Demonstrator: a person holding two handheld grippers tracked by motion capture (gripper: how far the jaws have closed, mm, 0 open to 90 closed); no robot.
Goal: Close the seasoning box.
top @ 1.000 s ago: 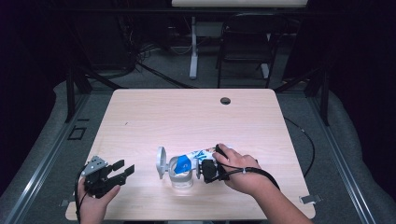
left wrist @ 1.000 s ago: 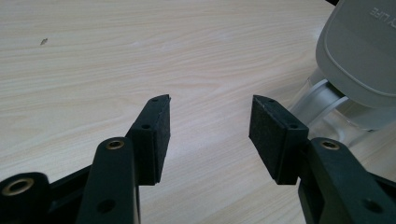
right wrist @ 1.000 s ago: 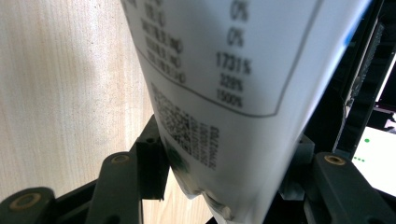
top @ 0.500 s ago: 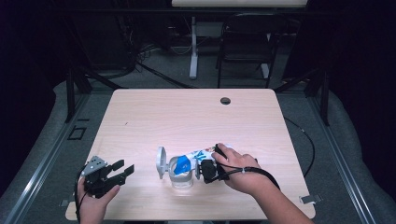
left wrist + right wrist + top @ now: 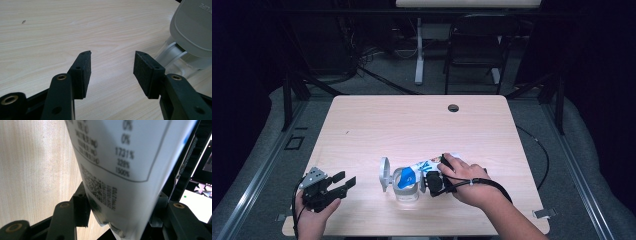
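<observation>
We are holding a white and blue packet (image 5: 424, 166) in our right gripper (image 5: 432, 181), whose jaws are pinching its end; in the right gripper view the printed back of the packet (image 5: 117, 170) is rising between the two black jaws, with the table's wood behind it. In the high view the packet is lying tilted, its long axis running from our right hand (image 5: 467, 181) down and to the left, so that its blue end is sitting over the mouth of a clear jar (image 5: 406, 186) near the front middle of the table (image 5: 412, 120). A grey flip lid (image 5: 385, 173) is standing open at the jar's left side.

Our left gripper (image 5: 346, 181) is resting at the front left of the table, jaws spread wide and holding nothing. In the left gripper view the jar's lid (image 5: 193, 25) is appearing ahead and to the right of those jaws, apart from them.

We are judging that any next move hinges on this: the packet is pointing leftward into the jar, the right gripper is already on it, and the jar is lying between the two grippers, nearer the right one.
</observation>
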